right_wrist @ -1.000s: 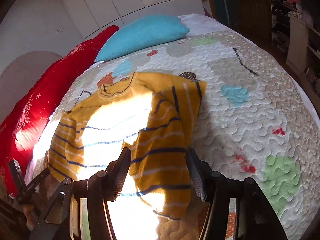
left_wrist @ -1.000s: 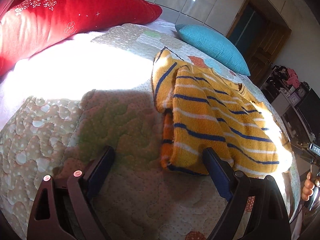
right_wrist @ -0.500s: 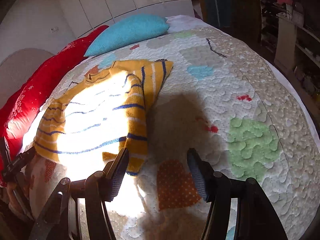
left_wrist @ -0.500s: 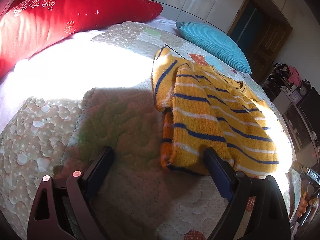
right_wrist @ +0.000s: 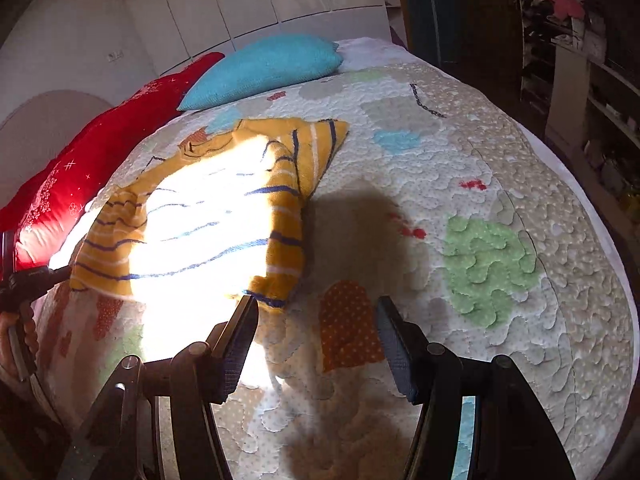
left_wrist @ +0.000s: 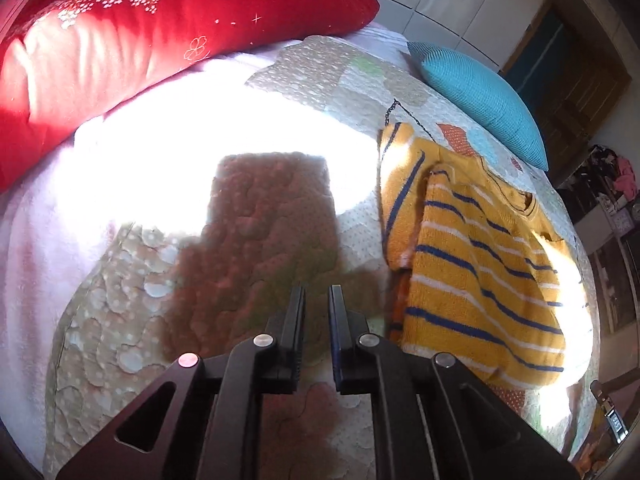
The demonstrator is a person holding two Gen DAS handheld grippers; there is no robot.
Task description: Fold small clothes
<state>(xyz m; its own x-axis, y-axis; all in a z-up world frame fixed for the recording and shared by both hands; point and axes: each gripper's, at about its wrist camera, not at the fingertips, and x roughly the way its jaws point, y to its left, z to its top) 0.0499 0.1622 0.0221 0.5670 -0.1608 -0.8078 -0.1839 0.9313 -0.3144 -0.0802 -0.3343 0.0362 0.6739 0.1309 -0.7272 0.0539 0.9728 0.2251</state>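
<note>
A small yellow sweater with blue and white stripes [left_wrist: 480,264] lies folded on the quilted bedspread [left_wrist: 256,240]. In the left wrist view it is to the right of my left gripper [left_wrist: 317,296], which is nearly shut and empty above the quilt. In the right wrist view the sweater [right_wrist: 208,208] lies left of and beyond my right gripper [right_wrist: 316,308], which is open and empty, its left finger close to the sweater's near corner.
A red pillow [left_wrist: 132,36] and a teal pillow [left_wrist: 480,96] lie at the head of the bed; the teal pillow shows in the right wrist view [right_wrist: 264,68] too. Shelves [right_wrist: 580,40] stand past the bed's right edge. Strong sunlight washes out part of the quilt.
My left gripper has closed from wide open to nearly shut and shifted left, away from the sweater. My right gripper has drawn back off the sweater and stays open.
</note>
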